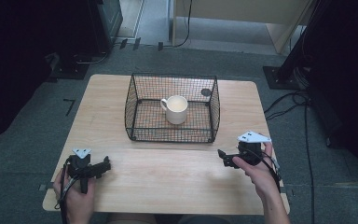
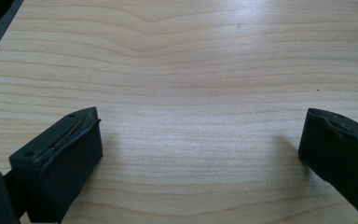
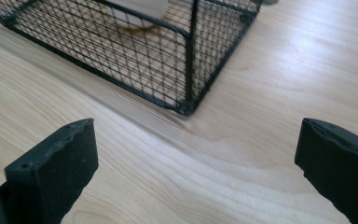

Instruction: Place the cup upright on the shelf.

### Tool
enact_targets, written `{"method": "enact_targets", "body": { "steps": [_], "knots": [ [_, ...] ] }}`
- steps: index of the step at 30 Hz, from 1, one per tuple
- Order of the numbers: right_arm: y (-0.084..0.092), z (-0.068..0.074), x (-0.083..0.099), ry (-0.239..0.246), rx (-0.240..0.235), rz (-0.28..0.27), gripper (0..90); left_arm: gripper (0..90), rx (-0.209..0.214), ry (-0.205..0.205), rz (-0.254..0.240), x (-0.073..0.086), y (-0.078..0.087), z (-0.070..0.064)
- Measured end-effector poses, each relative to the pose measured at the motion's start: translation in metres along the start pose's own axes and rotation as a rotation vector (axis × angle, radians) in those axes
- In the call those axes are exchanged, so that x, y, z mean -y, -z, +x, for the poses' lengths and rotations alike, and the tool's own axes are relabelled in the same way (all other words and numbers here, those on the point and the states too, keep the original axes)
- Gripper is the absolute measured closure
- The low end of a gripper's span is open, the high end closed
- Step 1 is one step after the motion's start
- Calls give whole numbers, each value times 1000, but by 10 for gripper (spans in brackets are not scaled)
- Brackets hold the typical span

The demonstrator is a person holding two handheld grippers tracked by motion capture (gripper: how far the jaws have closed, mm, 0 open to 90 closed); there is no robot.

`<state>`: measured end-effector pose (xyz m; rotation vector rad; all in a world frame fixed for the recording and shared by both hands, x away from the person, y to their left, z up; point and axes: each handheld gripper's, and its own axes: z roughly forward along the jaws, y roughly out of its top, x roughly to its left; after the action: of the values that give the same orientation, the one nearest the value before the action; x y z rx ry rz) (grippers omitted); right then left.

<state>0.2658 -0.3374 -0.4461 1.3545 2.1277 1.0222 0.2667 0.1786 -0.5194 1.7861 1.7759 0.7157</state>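
While the wooden table (image 1: 168, 177) spreads pale and broad across the high view, the black wire basket (image 1: 172, 108) sits at its middle toward the far edge, open at the top, with the white mug (image 1: 175, 109) standing upright inside it, handle turned to the left. The mug rests on the basket's mesh floor, about central, apart from all 4 walls. Down at the near edge, 2 hands are in play: the left gripper (image 1: 103, 166) lies low at the near left corner, well apart from the basket, and in the left gripper view its jaws stand wide apart over bare wood grain, nothing between them. Over on the right, the right gripper (image 1: 223, 157) is held just off the basket's near right corner, pointing left across the table, near it but not touching. In the right gripper view its jaws are spread just as wide, empty, with that basket corner (image 3: 186, 109) straight ahead and the mug's base (image 3: 137, 11) glimpsed through the mesh.
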Motion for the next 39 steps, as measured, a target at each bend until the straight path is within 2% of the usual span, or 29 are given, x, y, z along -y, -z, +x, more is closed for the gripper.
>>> {"method": "enact_targets", "body": {
  "steps": [5,23,31,36,39],
  "knots": [
    [0,-11,16,-22,40,17,0,0,0,-1,1,0,0,0],
    [5,-41,77,-114,108,70,0,0,0,-1,0,0,0,0],
    [6,-47,101,-150,131,100,0,0,0,-1,1,0,0,0],
    [12,-46,110,-155,152,97,0,0,0,-1,1,0,0,0],
    [15,-45,115,-141,170,90,0,0,0,0,0,0,0,0]
  ]
}}
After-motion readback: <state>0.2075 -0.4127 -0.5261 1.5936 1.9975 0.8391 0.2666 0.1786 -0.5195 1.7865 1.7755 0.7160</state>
